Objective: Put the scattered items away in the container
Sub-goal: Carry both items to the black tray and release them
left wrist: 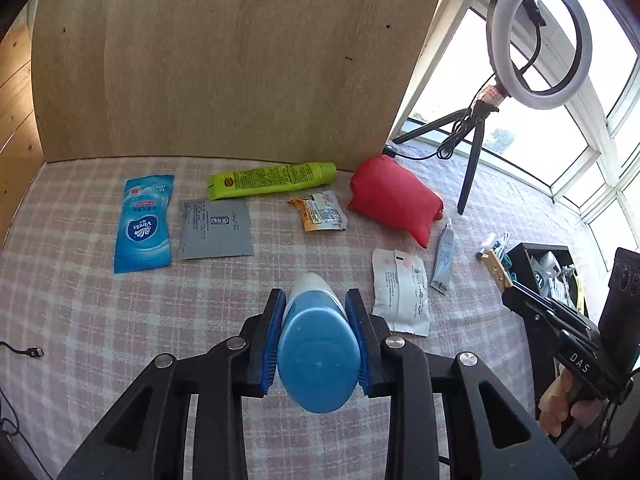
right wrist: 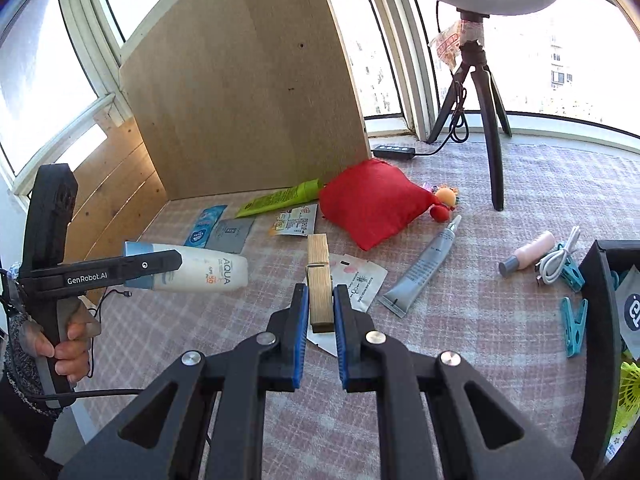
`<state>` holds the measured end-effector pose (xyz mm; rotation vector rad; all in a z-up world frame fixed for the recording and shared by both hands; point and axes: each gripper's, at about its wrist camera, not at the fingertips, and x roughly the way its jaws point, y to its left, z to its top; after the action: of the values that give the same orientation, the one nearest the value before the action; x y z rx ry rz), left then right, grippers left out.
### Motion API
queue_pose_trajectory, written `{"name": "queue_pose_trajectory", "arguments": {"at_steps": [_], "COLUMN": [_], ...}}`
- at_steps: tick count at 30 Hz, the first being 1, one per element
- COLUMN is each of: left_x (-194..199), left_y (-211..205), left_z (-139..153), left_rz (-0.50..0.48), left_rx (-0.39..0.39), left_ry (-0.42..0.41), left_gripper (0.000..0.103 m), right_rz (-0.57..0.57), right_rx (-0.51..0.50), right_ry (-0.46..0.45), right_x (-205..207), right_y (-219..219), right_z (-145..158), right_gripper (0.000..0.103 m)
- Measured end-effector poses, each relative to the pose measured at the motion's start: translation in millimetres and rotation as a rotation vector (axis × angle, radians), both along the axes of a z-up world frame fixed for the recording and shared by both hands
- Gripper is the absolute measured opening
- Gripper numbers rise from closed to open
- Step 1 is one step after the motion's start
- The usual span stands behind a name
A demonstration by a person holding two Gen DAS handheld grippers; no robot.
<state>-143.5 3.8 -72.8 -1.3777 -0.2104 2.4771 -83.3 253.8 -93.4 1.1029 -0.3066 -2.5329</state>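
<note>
Between the left fingers [left wrist: 316,322] sits a clamped sunscreen bottle [left wrist: 318,356]; right fingers [right wrist: 320,312] pinch a wooden clothespin [right wrist: 319,280].

the left gripper [left wrist: 316,320] is matt black plastic with ribbed blue pads and shiny metal bolts, and it squeezes a smooth plastic bottle [left wrist: 318,356] with a blue cap. the right gripper [right wrist: 320,320] is made the same way and pinches a rough wooden peg [right wrist: 319,280]. the cloth [right wrist: 480,320] under everything is soft pink checked fabric, the board [left wrist: 240,60] behind is pale matt wood, the pouch [right wrist: 372,204] is red cloth, and the packet [left wrist: 144,224] is glossy blue plastic.
</note>
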Motion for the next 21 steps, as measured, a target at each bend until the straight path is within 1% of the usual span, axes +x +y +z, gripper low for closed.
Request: {"name": "queue_pose_trajectory", "arguments": {"at_steps": [3, 6, 10, 15, 19, 21], "left_x": [8, 12, 19, 29, 40, 47], "left_y": [19, 39, 92, 161, 221, 255], "left_z": [9, 15, 32, 54, 71, 78], "left_rz": [-0.046, -0.099, -0.225, -0.391, -0.527, -0.598], "left_rx": [-0.002, 0.025, 0.055, 0.090, 0.118, 0.131], "left_ry": [0.038, 0.043, 0.069, 0.105, 0.132, 0.144], "left_gripper": [0.028, 0.028, 0.028, 0.028, 0.028, 0.028], "right_rz": [-0.063, -0.140, -0.263, -0.475, -0.679, -0.776], "right_rx": [-0.016, -0.033, -0.053, -0.035, -0.014, 0.016], "right_ry": [0.017, 0.032, 0.077, 0.120, 0.124, 0.122], "right_x": [10, 23, 51, 94, 132, 150], "right_y": [20, 45, 86, 152, 214, 242], "right_z": [9, 17, 35, 53, 58, 59], "right_gripper": [0.012, 0.012, 0.012, 0.012, 0.012, 0.012]}}
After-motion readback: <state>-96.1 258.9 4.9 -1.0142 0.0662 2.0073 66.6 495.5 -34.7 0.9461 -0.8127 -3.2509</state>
